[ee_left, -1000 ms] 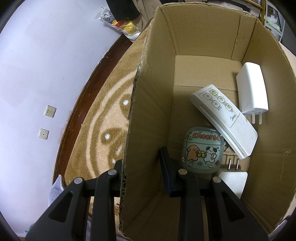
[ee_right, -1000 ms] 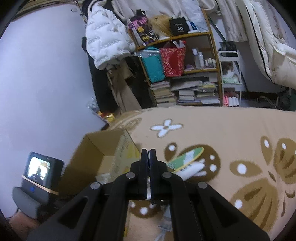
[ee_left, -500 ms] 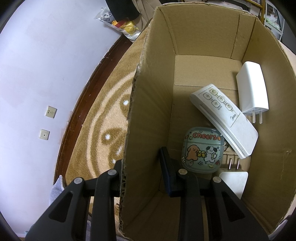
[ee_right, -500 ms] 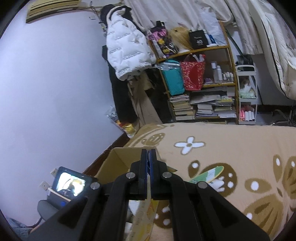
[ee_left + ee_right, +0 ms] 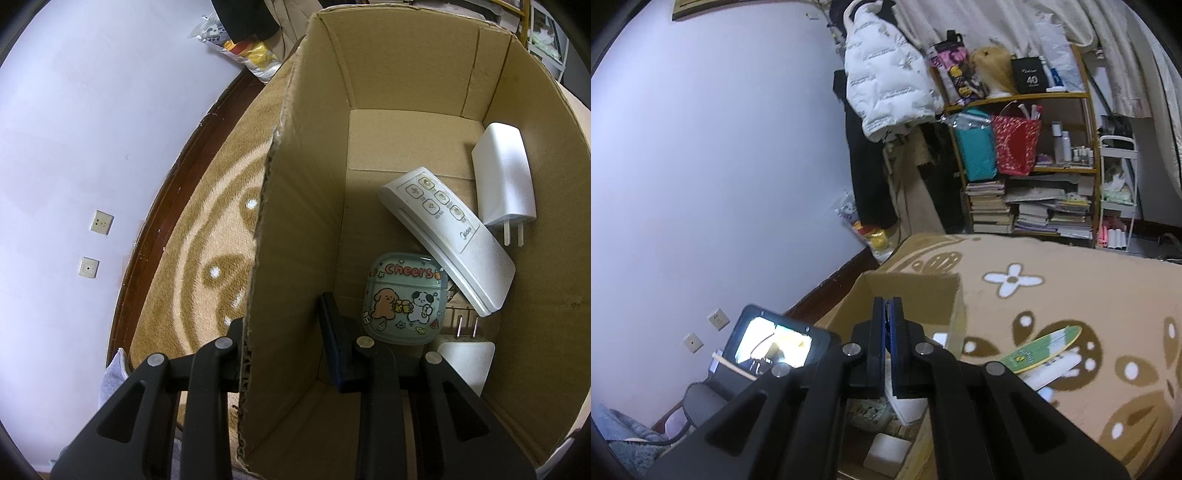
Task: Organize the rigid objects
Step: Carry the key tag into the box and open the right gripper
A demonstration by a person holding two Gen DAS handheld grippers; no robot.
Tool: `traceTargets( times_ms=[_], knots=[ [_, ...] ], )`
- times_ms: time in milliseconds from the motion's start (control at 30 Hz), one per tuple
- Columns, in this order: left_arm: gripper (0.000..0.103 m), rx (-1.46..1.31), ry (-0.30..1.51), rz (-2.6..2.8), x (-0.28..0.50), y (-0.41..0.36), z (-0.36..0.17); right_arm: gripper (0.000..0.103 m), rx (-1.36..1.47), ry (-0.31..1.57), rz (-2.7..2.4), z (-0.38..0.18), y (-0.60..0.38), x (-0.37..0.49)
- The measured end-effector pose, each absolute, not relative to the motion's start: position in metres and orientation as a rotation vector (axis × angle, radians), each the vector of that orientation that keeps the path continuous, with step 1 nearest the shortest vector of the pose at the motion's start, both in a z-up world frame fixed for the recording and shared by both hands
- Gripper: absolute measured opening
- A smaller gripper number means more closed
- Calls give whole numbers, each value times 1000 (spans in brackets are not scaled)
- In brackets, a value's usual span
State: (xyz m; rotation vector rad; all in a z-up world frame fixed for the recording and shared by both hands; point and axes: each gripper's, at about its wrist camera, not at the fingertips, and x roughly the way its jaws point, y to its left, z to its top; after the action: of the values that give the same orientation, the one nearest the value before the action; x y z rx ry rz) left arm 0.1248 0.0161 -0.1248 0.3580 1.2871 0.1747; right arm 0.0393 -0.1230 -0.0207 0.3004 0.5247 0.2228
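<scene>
A cardboard box [image 5: 413, 62] stands on the rug. My left gripper [image 5: 282, 325] is shut on the box's left wall [image 5: 295, 236], one finger outside, one inside. In the box lie a white remote [image 5: 448, 230], a teal case marked "Cheers" [image 5: 404, 299], a white charger [image 5: 504, 181] and a second white plug [image 5: 463, 360]. My right gripper [image 5: 887, 314] hovers above the box [image 5: 908, 299], jaws nearly together with something thin and blue between the pads; I cannot tell what it is.
The tan patterned rug [image 5: 1071, 314] carries a green card [image 5: 1043, 347] and a white tube [image 5: 1054, 369] to the right of the box. A wall with sockets [image 5: 101, 221] is to the left. A cluttered shelf [image 5: 1027, 166] and hanging jacket [image 5: 886, 74] stand behind.
My right gripper has risen and tilted up over the box, so the room and shelf fill more of its view. The left gripper and the box contents have not moved.
</scene>
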Motion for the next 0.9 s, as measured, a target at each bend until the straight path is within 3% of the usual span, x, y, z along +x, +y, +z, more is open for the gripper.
traceTargets(
  times_ms=[900],
  knots=[
    [28, 359, 1291, 177, 126, 13, -125, 3, 259, 696, 210, -83, -108, 54]
  ],
)
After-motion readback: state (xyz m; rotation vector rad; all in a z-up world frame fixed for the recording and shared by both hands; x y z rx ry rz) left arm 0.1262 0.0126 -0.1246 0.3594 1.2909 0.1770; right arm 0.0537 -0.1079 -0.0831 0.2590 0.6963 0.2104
